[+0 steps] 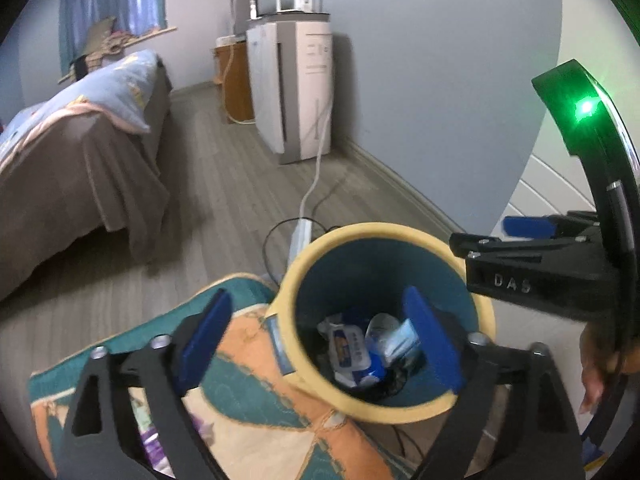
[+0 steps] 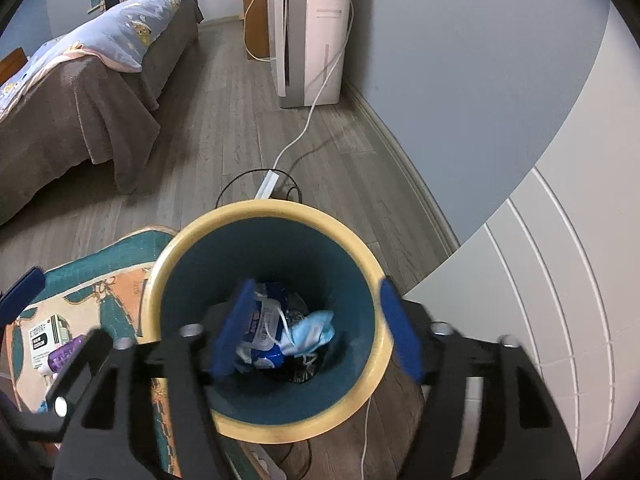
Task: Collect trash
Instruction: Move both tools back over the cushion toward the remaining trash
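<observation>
The left gripper is hanging with its blue-padded fingers spread wide and nothing between them, one pad over the patterned teal-and-orange rug and the other over the mouth of the round bin with the cream rim and teal inside. I judge it is being held there because whatever it carried belongs in that bin. The bin is standing upright on the grey wood floor, half on the rug's edge, its long axis vertical and its mouth pointing up at both cameras, so things dropped from above fall straight in. At the bottom are lying a white-and-blue printed wrapper and a crumpled pale blue face mask, loosely heaped. To the right, the right gripper is also hovering above the opening, fingers apart and empty, tilted steeply down into it. A small white box is lying on the rug, well left of the bin, possibly trash left to collect.
</observation>
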Tool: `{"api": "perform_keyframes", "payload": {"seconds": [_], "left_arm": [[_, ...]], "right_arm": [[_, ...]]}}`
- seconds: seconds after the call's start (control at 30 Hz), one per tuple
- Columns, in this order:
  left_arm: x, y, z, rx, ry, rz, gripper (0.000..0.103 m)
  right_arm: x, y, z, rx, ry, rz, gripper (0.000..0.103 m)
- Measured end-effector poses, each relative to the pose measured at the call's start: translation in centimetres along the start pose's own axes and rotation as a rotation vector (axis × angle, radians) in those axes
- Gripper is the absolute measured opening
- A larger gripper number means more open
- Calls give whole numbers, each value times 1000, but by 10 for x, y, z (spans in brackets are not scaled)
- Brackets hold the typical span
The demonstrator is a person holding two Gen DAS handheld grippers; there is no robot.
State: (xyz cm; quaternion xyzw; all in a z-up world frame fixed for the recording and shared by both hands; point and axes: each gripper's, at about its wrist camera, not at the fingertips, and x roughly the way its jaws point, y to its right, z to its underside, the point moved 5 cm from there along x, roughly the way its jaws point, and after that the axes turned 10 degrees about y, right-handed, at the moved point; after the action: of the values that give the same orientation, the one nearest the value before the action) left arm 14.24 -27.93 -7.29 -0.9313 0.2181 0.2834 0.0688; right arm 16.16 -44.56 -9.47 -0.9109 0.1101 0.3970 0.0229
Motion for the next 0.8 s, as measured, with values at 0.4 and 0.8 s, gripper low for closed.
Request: {"api": "perform_keyframes", "payload": {"seconds": [0.4,0.8], "left_arm": [[-78,-90,25,-55,-4,-137,95],[-155,-184,63,-167,-22,-277,96]], "right_arm": [[-32,-67,-11,-89,46,-91,97],[-65,-146,-12,-164,65,-179,97]]}}
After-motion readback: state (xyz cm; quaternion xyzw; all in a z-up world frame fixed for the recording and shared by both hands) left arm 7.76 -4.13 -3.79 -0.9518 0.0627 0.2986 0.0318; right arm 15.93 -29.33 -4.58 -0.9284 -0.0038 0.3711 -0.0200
